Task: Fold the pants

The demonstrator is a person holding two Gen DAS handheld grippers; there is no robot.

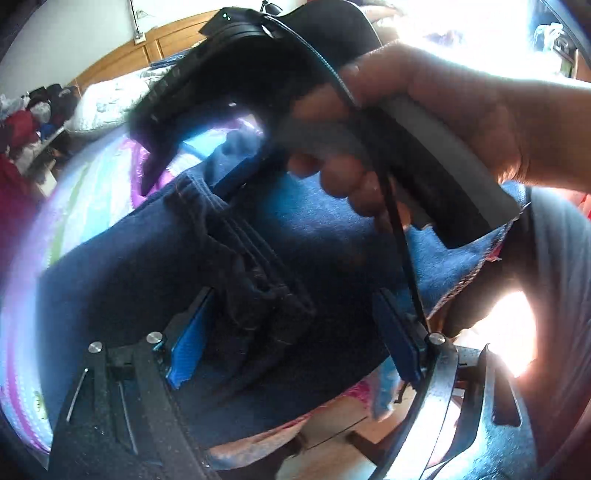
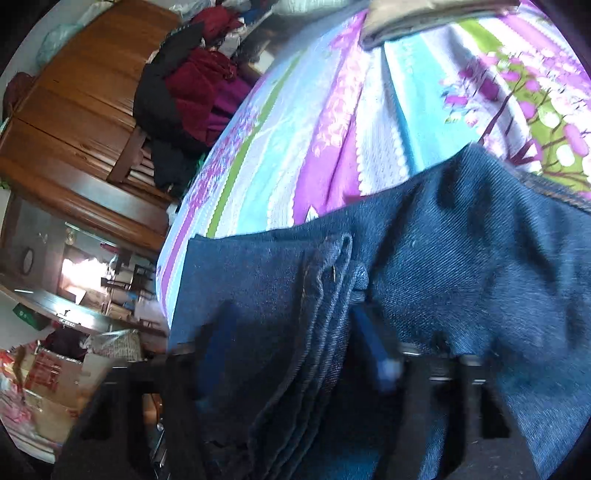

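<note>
Dark blue jeans [image 1: 155,266] lie on a striped, flowered bed sheet [image 2: 314,110], with their stacked hems [image 1: 258,280] bunched up. My left gripper [image 1: 291,338] stands open, its blue pads [image 1: 188,343] on either side of the hem stack. In the right wrist view the jeans [image 2: 461,258] fill the lower half, and my right gripper [image 2: 295,343] looks shut on the layered hems [image 2: 317,314], though this view is blurred. A hand [image 1: 424,92] holds the right gripper above the jeans in the left wrist view.
A folded beige cloth [image 2: 424,18] lies at the far end of the bed. A clothes pile [image 2: 192,85] and wooden cabinet [image 2: 74,92] stand beside the bed. A white quilt [image 1: 110,103] sits by the wooden headboard [image 1: 166,48]. Floor [image 1: 332,443] shows past the bed edge.
</note>
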